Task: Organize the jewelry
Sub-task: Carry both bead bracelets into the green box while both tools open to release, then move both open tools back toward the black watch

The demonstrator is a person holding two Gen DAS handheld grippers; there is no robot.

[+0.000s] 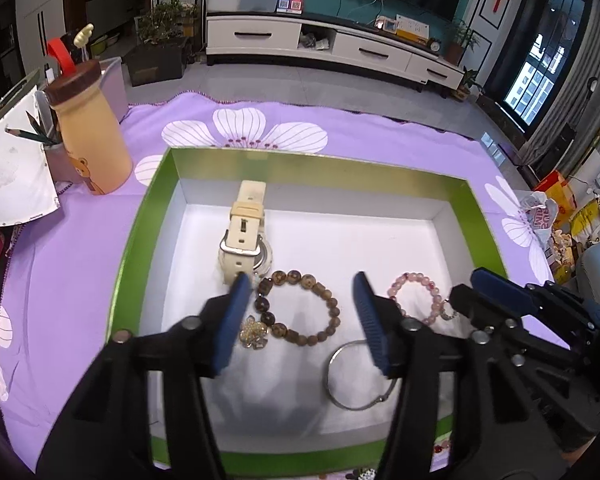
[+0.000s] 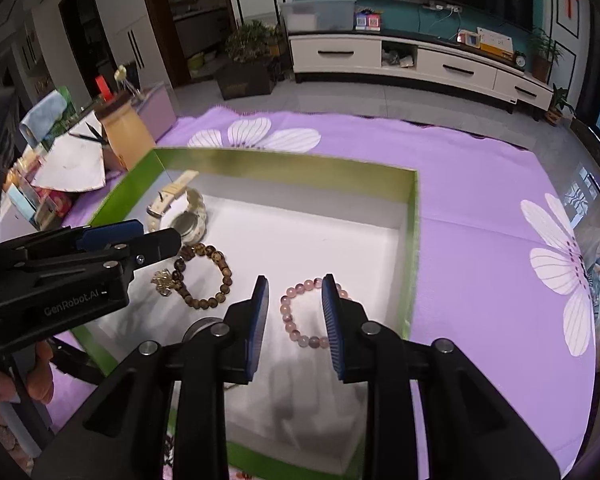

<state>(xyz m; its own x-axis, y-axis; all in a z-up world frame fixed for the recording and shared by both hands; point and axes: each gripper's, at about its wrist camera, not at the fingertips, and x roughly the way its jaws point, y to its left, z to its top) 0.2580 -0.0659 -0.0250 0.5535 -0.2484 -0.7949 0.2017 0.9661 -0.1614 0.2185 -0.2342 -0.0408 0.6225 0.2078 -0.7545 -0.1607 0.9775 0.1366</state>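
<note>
L hand-held gripper [image 1: 298, 312]: I see it open over brown bead bracelet [image 1: 300, 308], lower centre.
R hand-held gripper [image 2: 294, 312]: open, astride pink bracelet [image 2: 300, 316], not pressing.

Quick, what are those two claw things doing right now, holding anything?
Left gripper: open, holding nothing, over the brown bead bracelet.
Right gripper: open, holding nothing, over the pink bead bracelet.

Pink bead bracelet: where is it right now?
In both views the pink bead bracelet lies on the white floor of the green box, near its right wall, right of the brown bead bracelet.
</note>
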